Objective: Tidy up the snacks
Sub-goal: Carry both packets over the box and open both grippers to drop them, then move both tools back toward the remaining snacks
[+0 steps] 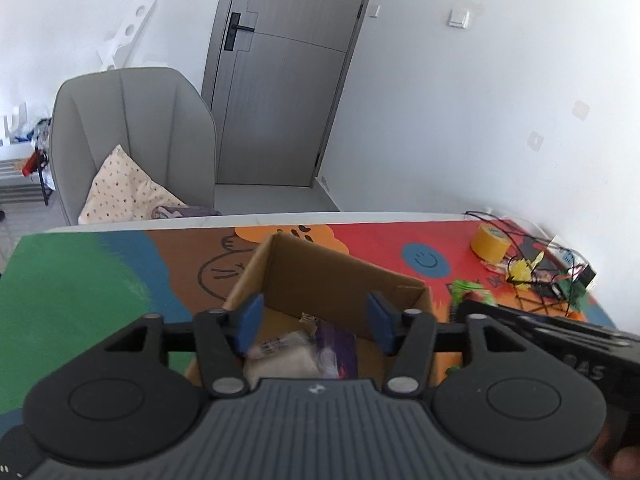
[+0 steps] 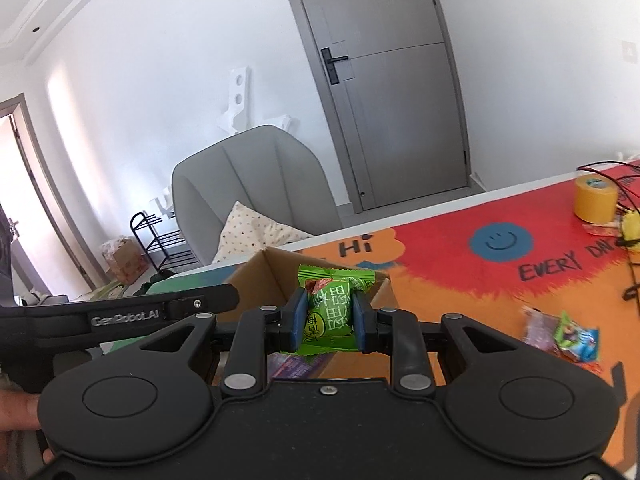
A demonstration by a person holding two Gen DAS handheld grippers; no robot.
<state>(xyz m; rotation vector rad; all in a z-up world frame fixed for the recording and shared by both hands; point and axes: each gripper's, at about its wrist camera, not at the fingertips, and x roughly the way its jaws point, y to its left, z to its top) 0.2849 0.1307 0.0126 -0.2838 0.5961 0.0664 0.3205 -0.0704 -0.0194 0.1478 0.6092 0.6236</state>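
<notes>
An open brown cardboard box (image 1: 324, 280) stands on the colourful printed table mat (image 1: 80, 292), near the middle of the table's far edge. Inside it, on the bottom, lie a pale translucent snack packet (image 1: 280, 356) and a purple-wrapped snack (image 1: 336, 350), touching one another; what else the box may hold is hidden by the gripper body.

The left gripper (image 1: 316, 322) hangs over the box's near side with its blue pads standing well apart. Nothing is pinched between them: the two snacks show in the gap, lying below on the box floor, and the pads do not press on them.

The right gripper (image 2: 329, 316) has its blue pads drawn in narrowly on a green wrapped snack with printed characters (image 2: 330, 308), gripping it by both sides. This snack is held in the air just in front of the box (image 2: 256, 280), at its right-hand wall.

Toward the table's right edge lie a few loose snack packets in purple, green and blue wrappers (image 2: 564, 334). Near the far right corner stands a yellow roll of tape (image 2: 595, 199), beside a tangle of black wires (image 1: 536, 276).
</notes>
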